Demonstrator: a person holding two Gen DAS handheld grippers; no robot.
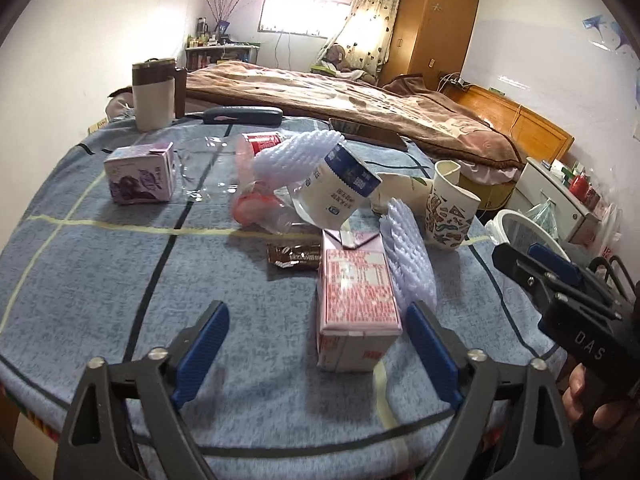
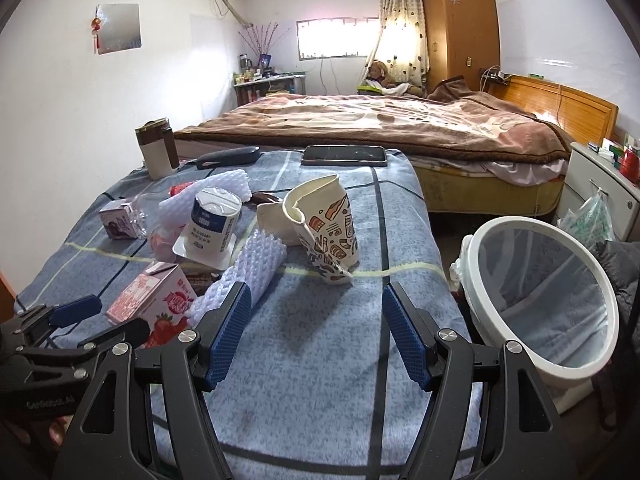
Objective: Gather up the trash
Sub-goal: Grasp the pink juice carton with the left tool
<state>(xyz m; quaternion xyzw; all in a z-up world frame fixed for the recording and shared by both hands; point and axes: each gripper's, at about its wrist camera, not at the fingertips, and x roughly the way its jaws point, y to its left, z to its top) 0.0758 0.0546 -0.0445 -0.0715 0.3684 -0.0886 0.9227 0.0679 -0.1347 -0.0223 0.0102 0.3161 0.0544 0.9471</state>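
Note:
Trash lies on a table with a blue checked cloth (image 1: 100,280). A pink strawberry milk carton (image 1: 354,296) stands between the open fingers of my left gripper (image 1: 316,354), nearer the right finger. White foam netting (image 1: 408,256) lies beside it. A crushed patterned paper cup (image 2: 324,232) stands ahead of my open, empty right gripper (image 2: 316,336). A white and blue yogurt tub (image 2: 212,228), a purple carton (image 1: 140,176), a brown wrapper (image 1: 296,258) and clear plastic (image 1: 204,172) lie further back. A white bin with a liner (image 2: 536,300) stands right of the table.
A brown and white mug (image 2: 156,152), a dark hairbrush (image 2: 228,157) and a phone (image 2: 344,155) lie at the table's far edge. A bed with a brown blanket (image 2: 380,124) is behind. A white nightstand (image 2: 596,184) stands at the right.

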